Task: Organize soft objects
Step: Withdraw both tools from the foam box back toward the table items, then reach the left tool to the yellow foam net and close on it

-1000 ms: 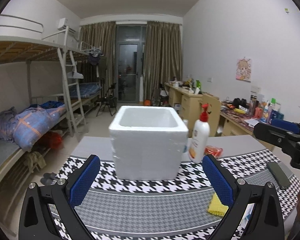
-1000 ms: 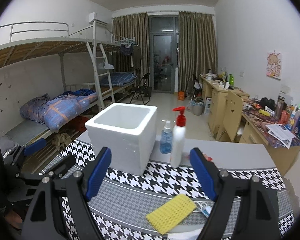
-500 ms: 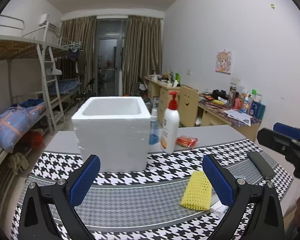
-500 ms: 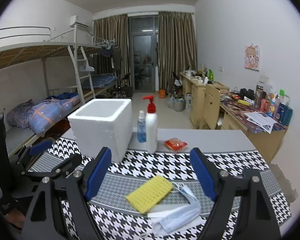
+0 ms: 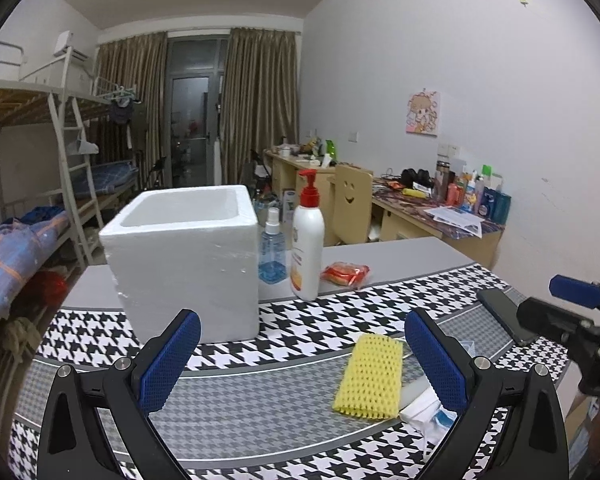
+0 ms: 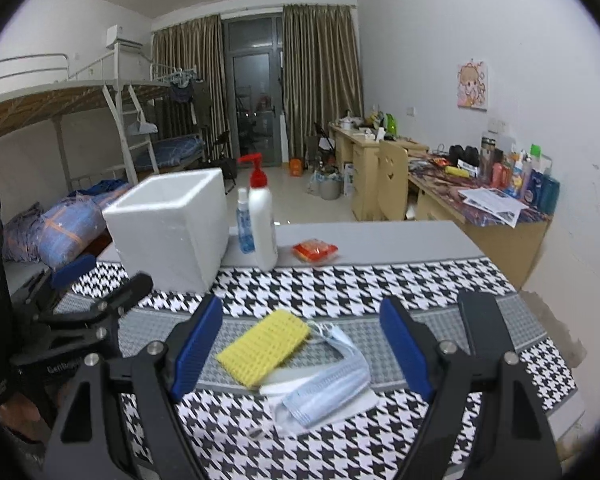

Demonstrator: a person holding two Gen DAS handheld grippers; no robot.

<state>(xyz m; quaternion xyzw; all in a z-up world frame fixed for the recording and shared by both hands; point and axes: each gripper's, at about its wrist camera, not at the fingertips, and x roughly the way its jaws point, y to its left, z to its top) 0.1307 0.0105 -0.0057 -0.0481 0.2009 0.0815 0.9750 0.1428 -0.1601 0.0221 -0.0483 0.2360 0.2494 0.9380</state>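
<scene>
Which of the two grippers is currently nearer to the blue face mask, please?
Right. The right gripper hangs open almost directly over the blue face mask, framing it between its fingers. The left gripper sits off to the mask's left, with the mask peeking past its right finger.

Shared dorm room. Metal bunk beds (image 5: 32, 128) with a ladder (image 6: 134, 136) line the left wall, bedding (image 5: 16, 248) bundled on a lower bunk. Wooden desks (image 6: 480, 216) along the right wall hold bottles and papers, a chair (image 5: 352, 200) pushed in. Brown curtains (image 6: 320, 76) frame a glass balcony door (image 6: 256, 108); air conditioner (image 5: 70, 46) high up, cartoon poster (image 6: 473, 86) on the wall.
</scene>
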